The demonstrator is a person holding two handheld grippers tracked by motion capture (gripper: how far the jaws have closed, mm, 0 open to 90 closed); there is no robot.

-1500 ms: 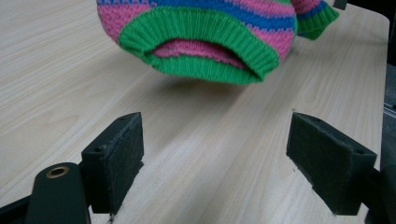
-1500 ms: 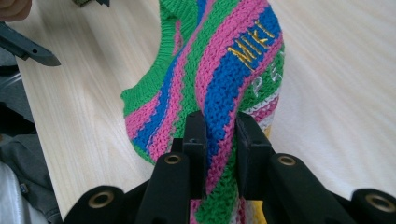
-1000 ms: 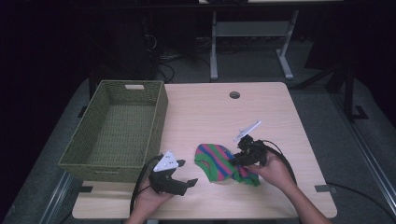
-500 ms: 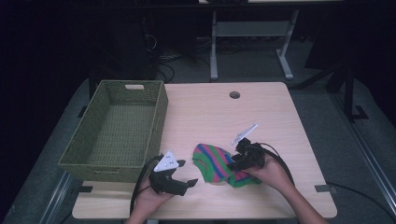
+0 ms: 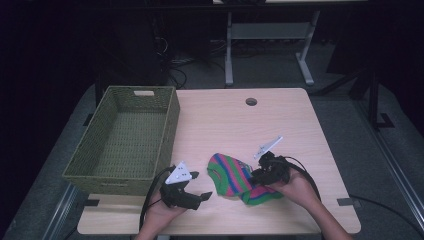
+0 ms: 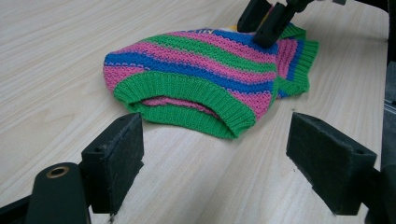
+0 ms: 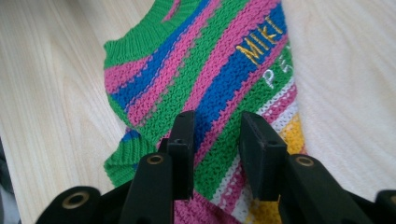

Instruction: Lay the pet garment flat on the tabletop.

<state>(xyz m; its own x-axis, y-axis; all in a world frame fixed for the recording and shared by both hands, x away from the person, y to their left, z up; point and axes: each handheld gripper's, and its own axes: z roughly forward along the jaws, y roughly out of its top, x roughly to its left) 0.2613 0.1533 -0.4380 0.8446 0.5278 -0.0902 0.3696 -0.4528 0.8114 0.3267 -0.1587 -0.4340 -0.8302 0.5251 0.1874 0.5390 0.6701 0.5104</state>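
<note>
One pale wooden table (image 5: 300,125) holds a striped knit (image 5: 235,177), dark room around.

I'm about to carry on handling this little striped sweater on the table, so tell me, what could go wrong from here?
1. The right claw presses its tips into the flat striped sweater; its jaws have just been closing and may pinch just one knit layer, so the sweater could unfold or slip.
2. The left claw stands open, short of the green hem, giving no support.
3. The basket sits well off to the left, so a loose sweater may drag across the table.
</note>
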